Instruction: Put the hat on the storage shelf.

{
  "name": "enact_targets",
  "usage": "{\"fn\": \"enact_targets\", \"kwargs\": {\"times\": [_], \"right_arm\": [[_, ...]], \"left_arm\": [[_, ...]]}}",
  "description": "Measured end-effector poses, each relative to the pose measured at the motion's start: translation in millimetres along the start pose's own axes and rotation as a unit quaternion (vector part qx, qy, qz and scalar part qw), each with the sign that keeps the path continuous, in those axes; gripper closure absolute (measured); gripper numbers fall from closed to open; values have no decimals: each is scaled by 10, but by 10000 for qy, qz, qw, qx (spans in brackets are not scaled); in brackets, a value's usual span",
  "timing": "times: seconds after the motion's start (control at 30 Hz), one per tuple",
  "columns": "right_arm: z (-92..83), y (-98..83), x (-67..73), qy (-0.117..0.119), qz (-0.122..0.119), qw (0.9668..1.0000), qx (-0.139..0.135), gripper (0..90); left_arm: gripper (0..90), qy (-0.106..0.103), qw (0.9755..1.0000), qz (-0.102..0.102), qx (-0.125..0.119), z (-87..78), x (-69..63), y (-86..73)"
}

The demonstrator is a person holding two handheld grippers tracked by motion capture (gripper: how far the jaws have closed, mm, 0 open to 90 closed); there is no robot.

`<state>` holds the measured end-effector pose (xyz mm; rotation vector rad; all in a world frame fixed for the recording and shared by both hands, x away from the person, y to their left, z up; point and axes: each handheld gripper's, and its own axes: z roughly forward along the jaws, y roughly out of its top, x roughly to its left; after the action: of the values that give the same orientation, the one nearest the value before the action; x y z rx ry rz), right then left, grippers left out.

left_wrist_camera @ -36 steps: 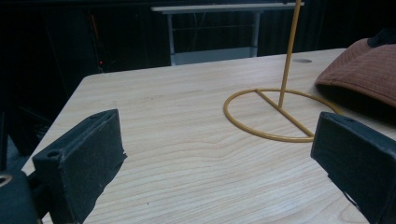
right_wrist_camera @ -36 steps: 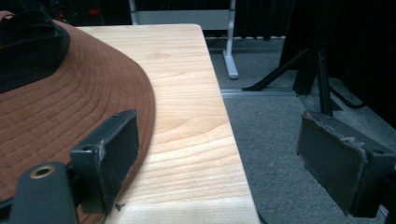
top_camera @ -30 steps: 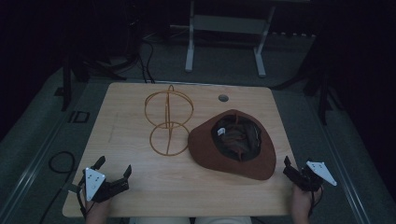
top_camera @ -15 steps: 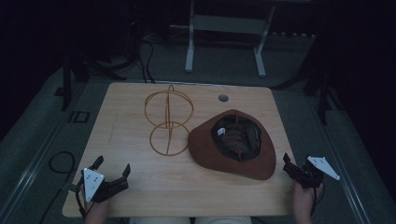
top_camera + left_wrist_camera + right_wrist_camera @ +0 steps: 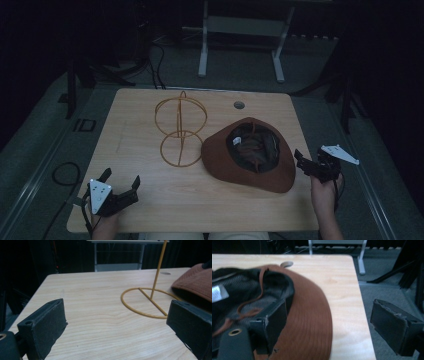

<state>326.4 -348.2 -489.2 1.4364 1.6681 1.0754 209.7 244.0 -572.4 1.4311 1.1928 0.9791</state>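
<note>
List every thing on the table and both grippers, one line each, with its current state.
Hat: lying crown down, opening up, strap loose inside; not held.
Wire hat stand: upright, nothing on it, just left of the hat's brim.
Left gripper: open, holding nothing, over the table's near left corner.
Right gripper: open, holding nothing, at the hat's right brim edge.
Table: bare wood with a cable hole near the far edge.

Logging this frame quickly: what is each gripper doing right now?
Left gripper: open, holding nothing, above the table.
Right gripper: open, holding nothing, beside the hat.
</note>
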Motion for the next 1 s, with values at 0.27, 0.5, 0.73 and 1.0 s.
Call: {"fn": "enact_targets", "kwargs": {"times": [0.27, 0.5, 0.73, 1.0], "right_arm": [[174, 217, 170, 483, -196, 9986, 81, 139], [370, 378, 298, 650, -513, 9964, 192, 217], [623, 468, 379, 809, -653, 9936, 448, 258], [927, 462, 450, 868, -781, 9894, 868, 315]], "left_arm": [[30, -170, 9997, -74, 143, 12, -34, 10], [30, -263, 9992, -51, 298, -3, -78, 41], [30, -511, 9970, 205, 538, -7, -120, 49], [30, -578, 9970, 275, 444, -29, -137, 58]]}}
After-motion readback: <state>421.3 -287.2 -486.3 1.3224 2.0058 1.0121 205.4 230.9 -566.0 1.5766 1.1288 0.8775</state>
